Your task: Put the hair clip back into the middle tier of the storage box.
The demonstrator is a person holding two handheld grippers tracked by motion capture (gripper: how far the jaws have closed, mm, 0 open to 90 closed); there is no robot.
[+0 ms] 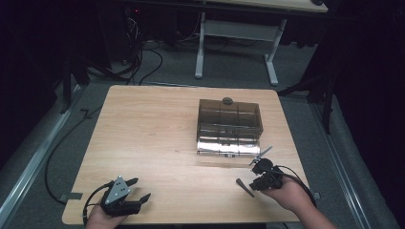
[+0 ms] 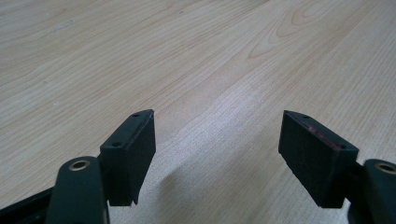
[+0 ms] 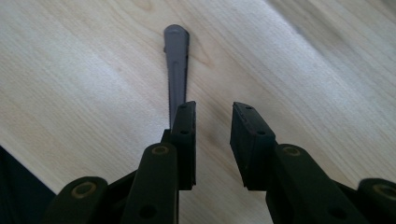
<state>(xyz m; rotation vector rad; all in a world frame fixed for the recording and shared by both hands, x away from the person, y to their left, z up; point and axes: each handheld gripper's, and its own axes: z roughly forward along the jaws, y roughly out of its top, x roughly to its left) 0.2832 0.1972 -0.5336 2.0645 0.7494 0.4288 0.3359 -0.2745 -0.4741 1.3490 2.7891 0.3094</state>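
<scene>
A slim dark grey plastic utensil [image 1: 243, 187] lies flat on the wooden table [image 1: 153, 138] near its front right. In the right gripper view this utensil [image 3: 176, 60] stretches away from the tip of the left jaw, which hides its near end. My right gripper [image 1: 255, 183] is open just behind the utensil. Nothing but bare wood shows in the gap between the right gripper's [image 3: 212, 109] pads. My left gripper [image 1: 139, 188] rests at the front left edge, held in a hand. The left gripper [image 2: 217, 121] is wide open over bare table.
A smoky translucent plastic box [image 1: 229, 124] with a round knob [image 1: 227, 100] on its lid stands at the table's middle right, beyond the right gripper. The table's front edge [image 1: 191, 223] runs close under both hands. Cables and another desk's legs [image 1: 199, 47] lie on the floor behind.
</scene>
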